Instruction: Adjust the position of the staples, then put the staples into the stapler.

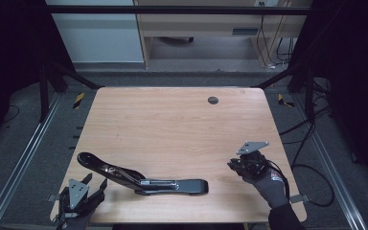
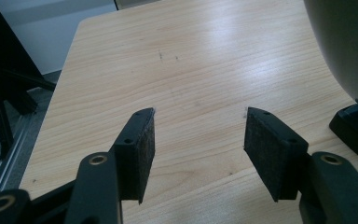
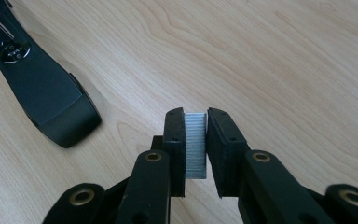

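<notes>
A black stapler (image 1: pixel 143 178) lies opened out flat near the table's front edge, its lid swung back to the left and its metal staple channel showing. The end of its base (image 3: pixel 51 100) reaches into the upper left of the right gripper view. My right gripper (image 3: pixel 196 147) is shut on a silvery strip of staples (image 3: pixel 196 144), held upright between the pads just above the wood. In the high view that gripper (image 1: pixel 235 165) sits to the right of the stapler. My left gripper (image 2: pixel 198 154) is open over bare wood at the front left corner (image 1: pixel 93 184).
The wooden table (image 1: pixel 172 129) has a small dark grommet hole (image 1: pixel 212 100) near its far edge. Black frame bars and floor rails run along both sides, and cables lie on the floor at the right.
</notes>
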`<state>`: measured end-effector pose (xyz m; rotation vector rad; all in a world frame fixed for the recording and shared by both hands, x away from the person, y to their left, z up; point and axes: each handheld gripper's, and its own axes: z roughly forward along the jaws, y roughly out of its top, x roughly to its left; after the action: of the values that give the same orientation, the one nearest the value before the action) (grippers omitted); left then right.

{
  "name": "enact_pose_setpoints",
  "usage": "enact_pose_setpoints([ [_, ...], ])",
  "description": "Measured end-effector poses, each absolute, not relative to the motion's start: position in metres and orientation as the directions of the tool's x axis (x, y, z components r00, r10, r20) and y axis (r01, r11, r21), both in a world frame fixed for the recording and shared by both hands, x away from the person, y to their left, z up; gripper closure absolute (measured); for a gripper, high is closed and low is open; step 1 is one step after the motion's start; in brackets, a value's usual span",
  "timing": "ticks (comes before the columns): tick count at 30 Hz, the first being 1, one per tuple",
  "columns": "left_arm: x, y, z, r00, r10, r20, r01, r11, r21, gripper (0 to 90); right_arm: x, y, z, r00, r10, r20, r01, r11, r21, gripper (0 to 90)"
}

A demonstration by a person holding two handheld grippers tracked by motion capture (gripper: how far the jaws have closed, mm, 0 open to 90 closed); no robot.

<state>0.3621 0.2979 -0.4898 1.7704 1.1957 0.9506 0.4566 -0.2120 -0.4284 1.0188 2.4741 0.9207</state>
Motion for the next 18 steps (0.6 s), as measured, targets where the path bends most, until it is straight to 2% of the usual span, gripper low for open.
enact_pose_setpoints([
  [18, 0.363, 0.297, -0.491, 0.286, 0.945, 0.155, 0.371, -0.259, 0.892, 42.4, 0.457, -0.202, -0.405, -0.769, 0.637, -0.050, 0.422, 0.565, 0.709, 78.0],
])
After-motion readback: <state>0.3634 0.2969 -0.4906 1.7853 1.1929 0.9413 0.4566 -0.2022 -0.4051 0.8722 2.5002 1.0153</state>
